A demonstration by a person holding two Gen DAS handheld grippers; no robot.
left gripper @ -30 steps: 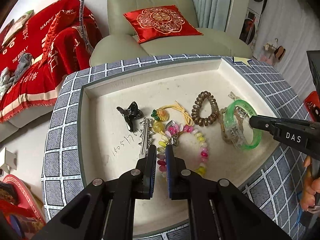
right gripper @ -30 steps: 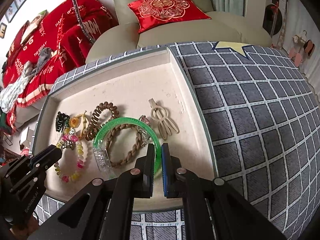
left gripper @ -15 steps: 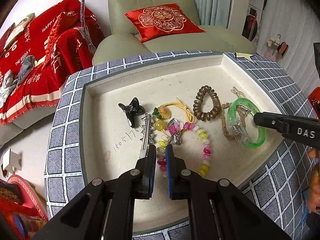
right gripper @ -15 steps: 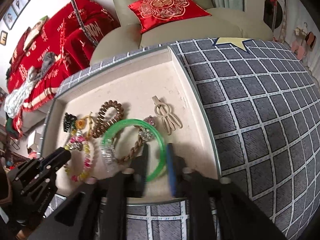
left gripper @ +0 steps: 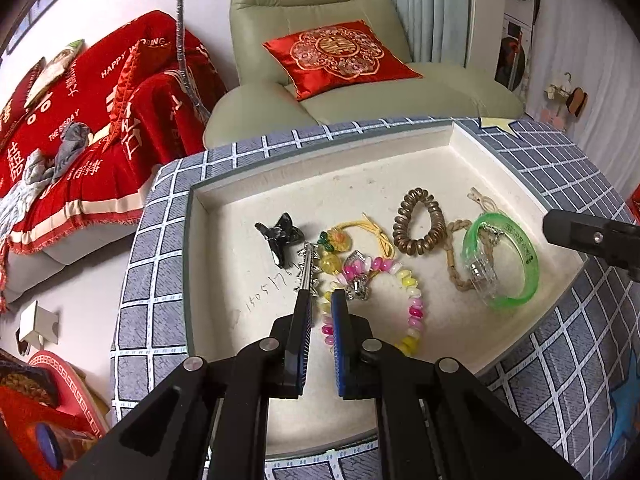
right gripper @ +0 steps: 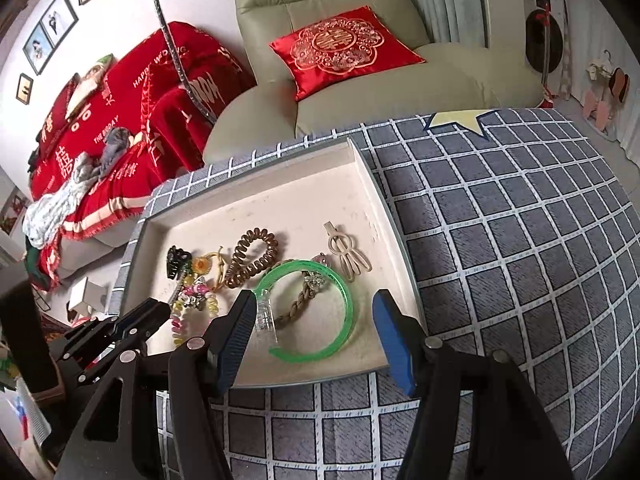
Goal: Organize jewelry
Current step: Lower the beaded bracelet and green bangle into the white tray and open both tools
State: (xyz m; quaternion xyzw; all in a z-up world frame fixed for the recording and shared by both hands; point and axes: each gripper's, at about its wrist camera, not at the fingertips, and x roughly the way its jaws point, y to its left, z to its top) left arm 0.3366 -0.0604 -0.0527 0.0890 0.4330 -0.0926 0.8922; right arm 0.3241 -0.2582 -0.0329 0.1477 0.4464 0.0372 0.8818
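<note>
Green translucent bangle (right gripper: 338,342) with clear clasp, flat in cream tray (right gripper: 384,216)

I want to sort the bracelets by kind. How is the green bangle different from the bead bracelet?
The green bangle is one stiff, clear ring; the bead bracelet is many small pink, yellow and white beads in a loose loop. The bangle lies over a braided cord; the bracelet carries silver charms. Both lie in the tray.

At the bottom centre, the left gripper (left gripper: 320,300) stands nearly closed over a white tray (left gripper: 208,248), its tips above a multicoloured bead bracelet (left gripper: 414,308) and beside a silver clip (left gripper: 307,268). Right of these lie a brown coil tie (left gripper: 420,222) and a green bangle (left gripper: 520,264). The right gripper's tip (left gripper: 560,226) enters at the right edge.
</note>
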